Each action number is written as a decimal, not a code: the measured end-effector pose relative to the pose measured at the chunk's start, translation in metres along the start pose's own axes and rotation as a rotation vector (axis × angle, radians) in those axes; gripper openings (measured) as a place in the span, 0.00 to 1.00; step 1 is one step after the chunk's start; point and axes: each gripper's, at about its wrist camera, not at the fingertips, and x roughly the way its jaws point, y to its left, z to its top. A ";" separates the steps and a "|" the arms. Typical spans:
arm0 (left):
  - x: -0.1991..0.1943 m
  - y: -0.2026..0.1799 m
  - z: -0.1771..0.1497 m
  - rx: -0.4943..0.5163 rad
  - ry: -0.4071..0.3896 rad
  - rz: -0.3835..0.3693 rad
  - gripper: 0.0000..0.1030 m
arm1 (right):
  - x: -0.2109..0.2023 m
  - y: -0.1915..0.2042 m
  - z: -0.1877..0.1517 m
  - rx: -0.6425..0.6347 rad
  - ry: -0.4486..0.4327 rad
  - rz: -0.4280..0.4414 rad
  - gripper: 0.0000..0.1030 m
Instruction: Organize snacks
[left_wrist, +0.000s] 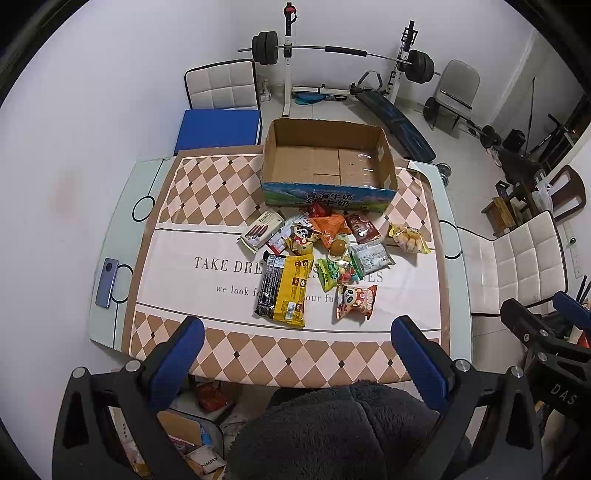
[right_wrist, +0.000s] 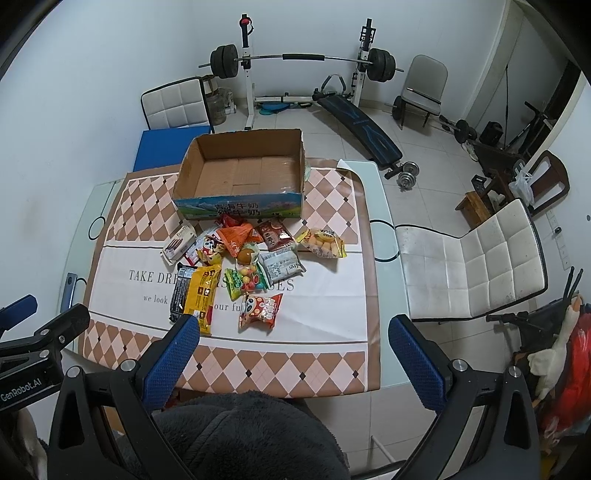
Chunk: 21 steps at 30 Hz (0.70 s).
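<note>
Both the left gripper (left_wrist: 297, 341) and right gripper (right_wrist: 295, 339) hang wide apart, holding nothing, above the surface (left_wrist: 207, 254); colourful snack packets (left_wrist: 325, 254) lie before the brown cardboard box (left_wrist: 328, 192).

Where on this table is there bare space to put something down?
The cardboard box is empty inside. Bare cloth lies left of the snack pile, toward the phone, and along the near checkered border. It is crowded just in front of the box, where packets overlap.
</note>
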 end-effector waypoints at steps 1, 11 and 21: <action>0.000 0.000 0.000 0.000 0.001 0.002 1.00 | -0.001 0.000 0.000 0.000 0.001 0.001 1.00; -0.002 0.000 0.001 -0.001 -0.003 0.003 1.00 | -0.003 0.000 0.002 0.002 0.001 0.013 1.00; -0.004 -0.001 0.002 -0.002 -0.006 0.004 1.00 | -0.004 0.002 0.003 0.003 0.000 0.021 1.00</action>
